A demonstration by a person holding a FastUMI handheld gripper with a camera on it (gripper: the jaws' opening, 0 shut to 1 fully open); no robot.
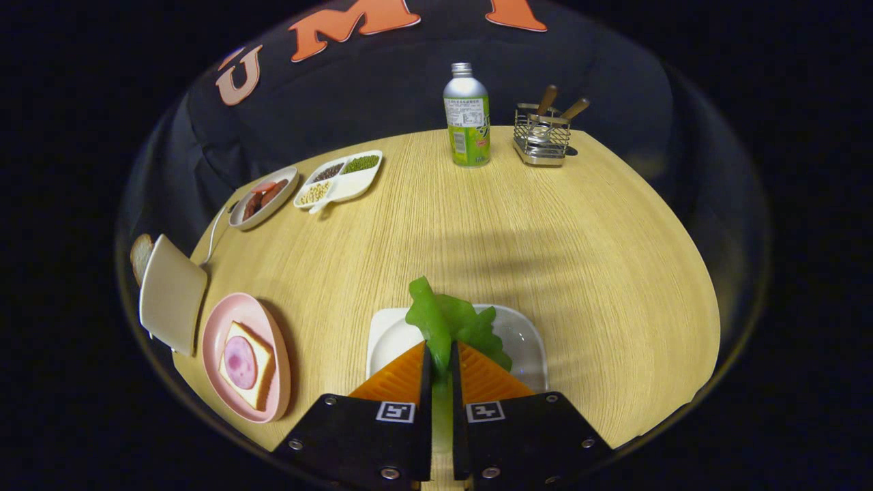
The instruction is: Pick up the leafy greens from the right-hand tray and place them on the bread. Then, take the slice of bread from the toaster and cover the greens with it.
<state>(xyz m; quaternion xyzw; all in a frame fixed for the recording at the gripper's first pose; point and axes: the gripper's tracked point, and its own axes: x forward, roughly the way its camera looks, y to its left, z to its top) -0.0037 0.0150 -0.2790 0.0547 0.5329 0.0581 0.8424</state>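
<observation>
My gripper (440, 358) is shut on the leafy greens (450, 320); both orange fingers (399, 378) press on the leaf, which sticks up beyond their tips. Under the leaf lies the white square tray (528, 341). To the left of the fingers a pink plate (215, 341) carries a slice of bread (256, 368) topped with a round slice of ham (240, 361). Further left stands the cream toaster (170, 293), with a slice of bread (140, 256) poking out of its far side.
At the table's back stand a green and silver bottle (467, 116) and a wire holder (542, 136) with wooden-handled utensils. At the back left lie a divided white dish of beans (339, 177) and a grey plate of sausage (262, 196). A white cord (215, 235) runs from the toaster.
</observation>
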